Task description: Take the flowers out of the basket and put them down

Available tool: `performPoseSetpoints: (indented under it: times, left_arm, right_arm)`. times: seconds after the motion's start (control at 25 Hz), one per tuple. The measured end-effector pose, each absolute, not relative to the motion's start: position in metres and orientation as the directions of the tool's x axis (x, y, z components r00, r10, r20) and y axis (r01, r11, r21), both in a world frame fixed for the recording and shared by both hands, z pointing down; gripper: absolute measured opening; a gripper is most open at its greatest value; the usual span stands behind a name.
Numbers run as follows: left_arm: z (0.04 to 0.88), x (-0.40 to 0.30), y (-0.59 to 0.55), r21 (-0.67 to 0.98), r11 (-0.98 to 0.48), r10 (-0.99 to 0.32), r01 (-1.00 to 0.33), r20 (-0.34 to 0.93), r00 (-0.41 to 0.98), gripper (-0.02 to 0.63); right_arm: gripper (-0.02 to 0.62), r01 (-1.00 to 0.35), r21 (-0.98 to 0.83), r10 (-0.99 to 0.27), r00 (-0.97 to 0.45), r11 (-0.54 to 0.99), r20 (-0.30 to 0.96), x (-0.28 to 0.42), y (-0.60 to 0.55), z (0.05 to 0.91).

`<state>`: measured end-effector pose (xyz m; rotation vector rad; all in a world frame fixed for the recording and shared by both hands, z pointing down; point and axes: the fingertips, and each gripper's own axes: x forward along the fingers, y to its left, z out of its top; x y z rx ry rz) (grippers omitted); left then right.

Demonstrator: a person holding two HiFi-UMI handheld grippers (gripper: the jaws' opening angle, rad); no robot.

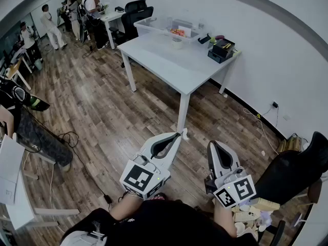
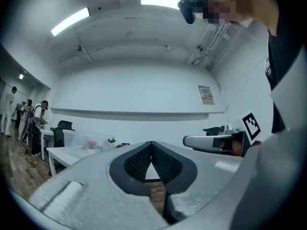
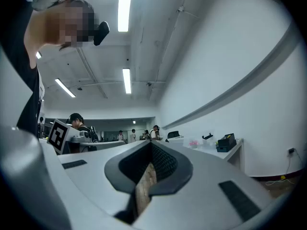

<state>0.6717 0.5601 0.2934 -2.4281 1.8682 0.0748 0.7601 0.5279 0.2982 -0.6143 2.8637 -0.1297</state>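
Readable writing first: the black-and-white square markers on the left cube point(image 1: 139, 178) and right cube point(image 1: 241, 190) are showing patterns only. In the left gripper view a wall notice point(image 2: 205, 95) is hanging at 1 o'clock, with print too small to read.

I'm reading the left gripper point(image 1: 182, 134) as fully closed, tips meeting with nothing between them. The right gripper point(image 1: 212, 144) is closed the same way and is also empty. Both are sitting at 6 o'clock in the head view, over bare wood floor point(image 1: 102, 101) and well apart from the white table point(image 1: 169, 60) at 12 o'clock.

The flowers point(image 1: 177, 32) are showing as a small red-orange patch at the clear bin point(image 1: 148, 25) on the table's far side. They're too small for me to tell how they are lying. A black box point(image 1: 222, 49) is sitting near the table's 1 o'clock corner.

Open floor is lying between the grippers and the table's near edge. Cables point(image 1: 66, 137) are trailing at 9 o'clock, and a black chair point(image 1: 294, 173) is crowding in at 4 o'clock, cut off by the frame. People point(image 1: 51, 24) are standing at 10 o'clock, well apart from the table.
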Motion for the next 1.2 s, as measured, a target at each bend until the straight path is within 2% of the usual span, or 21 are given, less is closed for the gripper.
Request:
performPoseSetpoints:
  times: [1.2]
  left_arm:
    - [0.293,0.698,0.552,-0.039,-0.282,-0.955,-0.959,-0.086,0.285,0.005]
  right_arm:
    - [0.011,-0.420,-0.162,-0.446,-0.871,0.893,-0.207,0.789,0.522,0.303]
